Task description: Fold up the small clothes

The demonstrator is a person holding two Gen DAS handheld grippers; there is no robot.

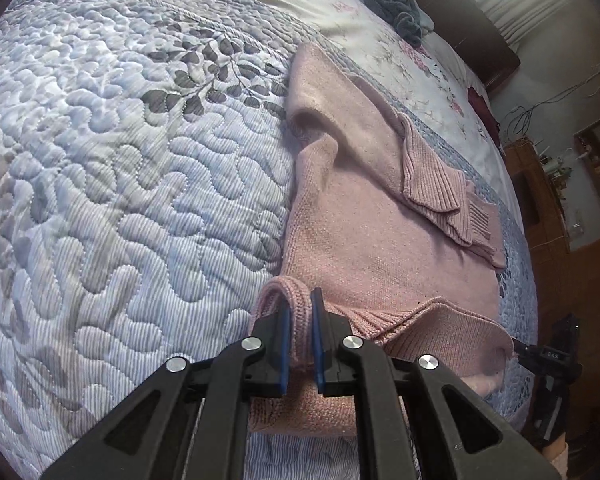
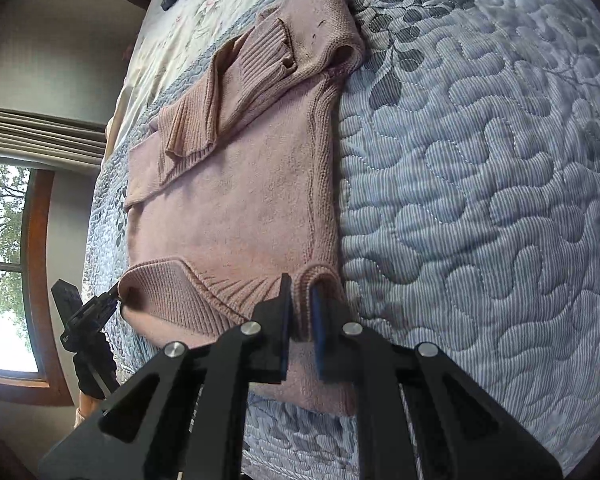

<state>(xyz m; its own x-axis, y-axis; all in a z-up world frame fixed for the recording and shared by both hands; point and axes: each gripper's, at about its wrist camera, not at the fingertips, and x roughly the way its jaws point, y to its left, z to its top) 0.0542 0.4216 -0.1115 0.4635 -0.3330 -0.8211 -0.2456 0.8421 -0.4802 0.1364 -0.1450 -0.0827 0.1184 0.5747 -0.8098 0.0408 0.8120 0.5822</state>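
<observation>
Left wrist view shows each gripper (image 1: 300,332) pinching the pink sweater's (image 1: 380,248) ribbed hem, sleeves already folded in, lengthwise fold remaining.

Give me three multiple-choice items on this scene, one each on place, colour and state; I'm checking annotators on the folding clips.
1. Where does the sweater lie?
A. on a quilted bedspread
B. on a wooden floor
C. in a basket

2. What colour is the sweater?
A. green
B. pink
C. white

3. What is the left gripper doing?
A. hanging open above the quilt
B. shut on the sweater's ribbed edge
C. holding a hanger

Key: 1 A, the knit lies flat on the blue stitched bedspread. 2 B, both wrist views show pale pink knit. 3 B, a ribbed loop of hem sits pinched between its blue pads; the right gripper clamps the other hem corner likewise.
</observation>
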